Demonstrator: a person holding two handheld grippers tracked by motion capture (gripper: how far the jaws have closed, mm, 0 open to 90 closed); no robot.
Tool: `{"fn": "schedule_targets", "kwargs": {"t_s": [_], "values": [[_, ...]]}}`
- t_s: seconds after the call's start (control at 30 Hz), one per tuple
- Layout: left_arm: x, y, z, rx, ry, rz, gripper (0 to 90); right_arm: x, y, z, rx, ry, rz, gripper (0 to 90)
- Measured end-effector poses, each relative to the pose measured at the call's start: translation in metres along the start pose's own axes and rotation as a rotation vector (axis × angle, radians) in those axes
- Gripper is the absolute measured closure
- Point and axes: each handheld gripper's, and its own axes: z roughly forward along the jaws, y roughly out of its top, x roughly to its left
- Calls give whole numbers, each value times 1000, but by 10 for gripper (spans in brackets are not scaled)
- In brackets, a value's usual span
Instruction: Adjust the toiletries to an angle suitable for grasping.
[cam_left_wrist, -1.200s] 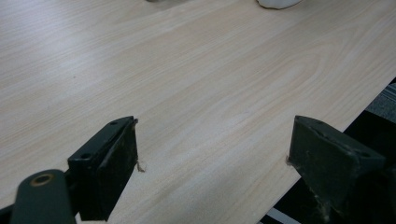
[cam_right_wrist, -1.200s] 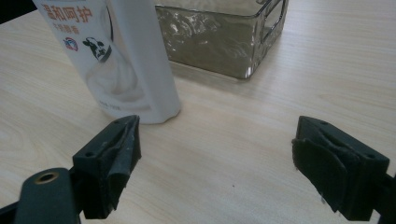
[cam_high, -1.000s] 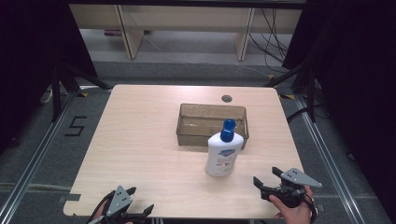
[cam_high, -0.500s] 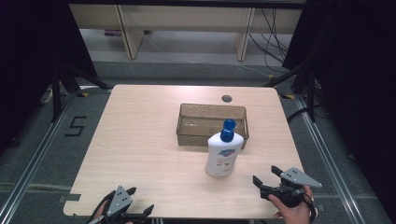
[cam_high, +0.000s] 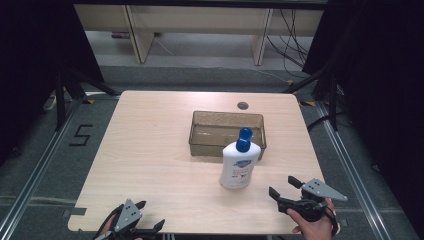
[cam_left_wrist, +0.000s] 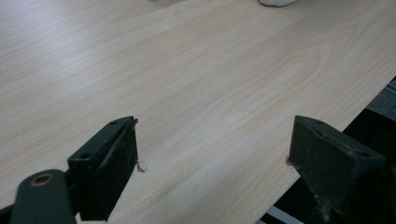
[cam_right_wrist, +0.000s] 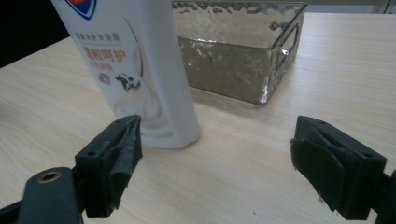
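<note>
A white lotion bottle (cam_high: 239, 164) with a blue cap stands upright on the wooden table, just in front of a clear brownish plastic bin (cam_high: 200, 134). My right gripper (cam_high: 282, 185) is open near the front right edge, a little right of the bottle. In the right gripper view the bottle (cam_right_wrist: 140, 70) rises close ahead of the left jaw, apart from it, with the bin (cam_right_wrist: 243, 51) behind, and that gripper (cam_right_wrist: 215, 140) holds nothing. My left gripper (cam_high: 151, 214) is open at the front left edge. In the left gripper view it (cam_left_wrist: 212, 154) hangs over bare tabletop (cam_left_wrist: 187, 70).
A small round hole (cam_high: 243, 105) sits in the table near its far edge. The table's front edge (cam_left_wrist: 327, 135) runs just under the left gripper's right jaw. Black frame legs and cables stand on the floor around the table.
</note>
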Motion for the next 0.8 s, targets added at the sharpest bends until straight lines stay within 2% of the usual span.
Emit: {"fn": "schedule_targets", "kwargs": {"t_s": [0.03,0.07,0.1,0.2,0.3,0.4,0.43,0.5,0.53,0.6,0.67,0.7,0.77,0.8], "values": [[0,0,0,1,-5,-2,151,4,0,0,1,19,51,172],[0,0,0,1,-4,-1,151,2,2,-1,-3,12,7,172],[0,0,0,1,-4,-1,151,2,2,0,-17,10,-5,172],[0,0,0,-2,-6,-7,151,4,5,-2,-10,24,4,178],[0,0,0,-3,-6,-7,151,5,7,-2,-41,24,-11,181],[-1,0,0,-1,-5,-10,151,8,11,-5,-37,39,19,190],[-1,0,0,0,-5,-10,151,7,13,-5,-42,32,-7,191],[-1,0,0,0,-6,-10,151,8,14,-5,-54,39,10,195],[-1,0,1,-1,-5,-10,151,7,15,-4,-60,44,-9,197],[-1,0,1,-1,-6,-12,151,9,16,-6,-52,43,2,199],[-1,0,1,-3,-6,-17,151,9,18,-6,-53,47,-12,207],[-1,0,1,-2,-4,-15,151,11,19,-5,-47,50,2,210],[-1,0,2,-3,-7,-12,151,11,20,-5,-59,53,-7,212],[-1,0,1,-1,-8,-12,151,12,22,-7,-48,51,-12,213]]}}
